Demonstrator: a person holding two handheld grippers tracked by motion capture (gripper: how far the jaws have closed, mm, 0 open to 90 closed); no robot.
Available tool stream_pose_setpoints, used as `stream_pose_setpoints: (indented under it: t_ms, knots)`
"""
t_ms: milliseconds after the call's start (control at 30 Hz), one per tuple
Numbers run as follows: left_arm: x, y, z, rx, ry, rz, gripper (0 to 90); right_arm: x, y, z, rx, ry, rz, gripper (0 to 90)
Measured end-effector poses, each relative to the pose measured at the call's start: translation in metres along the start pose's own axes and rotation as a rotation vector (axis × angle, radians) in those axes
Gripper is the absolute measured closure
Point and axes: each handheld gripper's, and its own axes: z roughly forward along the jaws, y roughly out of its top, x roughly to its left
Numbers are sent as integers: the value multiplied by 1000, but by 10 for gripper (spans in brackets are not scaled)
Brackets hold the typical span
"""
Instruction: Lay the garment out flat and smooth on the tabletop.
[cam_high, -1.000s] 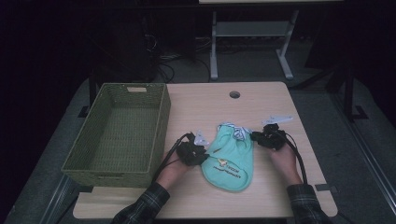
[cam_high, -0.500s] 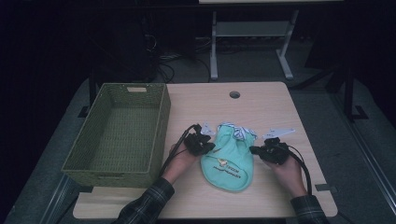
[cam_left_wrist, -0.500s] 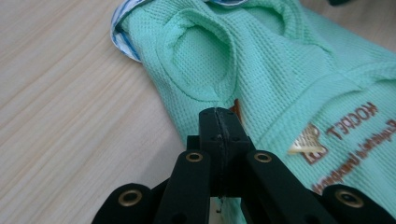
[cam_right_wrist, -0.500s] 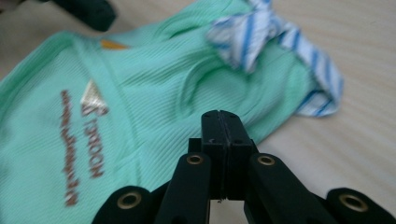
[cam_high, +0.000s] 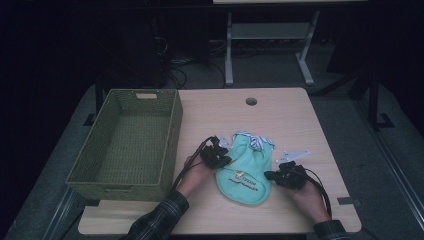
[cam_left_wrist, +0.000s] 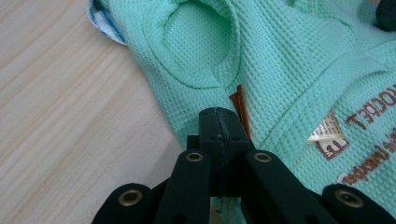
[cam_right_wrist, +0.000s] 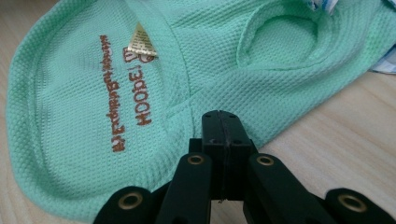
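Note:
A small mint-green garment (cam_high: 245, 172) with brown lettering lies flat on the wooden table (cam_high: 280, 120), with striped white and blue cloth (cam_high: 250, 139) at its far end. My left gripper (cam_high: 223, 162) is at the garment's left edge. In the left gripper view its jaws (cam_left_wrist: 218, 114) are shut, pinching the garment's hem (cam_left_wrist: 280, 70) below an armhole. My right gripper (cam_high: 270, 175) is at the right edge. In the right gripper view it (cam_right_wrist: 219, 116) is shut on the edge of the garment (cam_right_wrist: 93, 140).
A green woven basket (cam_high: 172, 135) stands empty at the table's left, close to my left hand. A white strip (cam_high: 295, 154) lies just beyond my right gripper. A round cable hole (cam_high: 251, 101) sits near the far edge. Beyond the table are a dark floor and a metal stand.
My right gripper has slid toward me along the garment's right side, from near its top to its lower edge. My left gripper has shifted right onto the left edge.

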Motion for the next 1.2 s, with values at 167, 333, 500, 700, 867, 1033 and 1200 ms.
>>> stream_pose_setpoints:
  t_ms: [167,333,500,700,867,1033,1200]
  knots:
    - [-7,-2,-2,8,-14,12,894,-3,0,-1,3,-18,-7,897]
    - [-18,-3,-5,15,-42,27,894,-8,-1,-3,3,-35,1,897]
    - [-30,-6,-8,19,-82,39,894,-15,-1,-6,4,-55,10,897]
    - [-48,-7,-8,16,-157,42,894,-24,-2,-9,12,-83,12,897]
    - [-59,-6,-7,10,-199,54,894,-28,-3,-10,7,-94,16,897]
    - [-59,-3,-11,-4,-195,61,872,-31,-3,-11,8,-98,19,898]
    - [-40,3,-22,-47,-146,31,812,-30,-3,-11,10,-103,13,898]
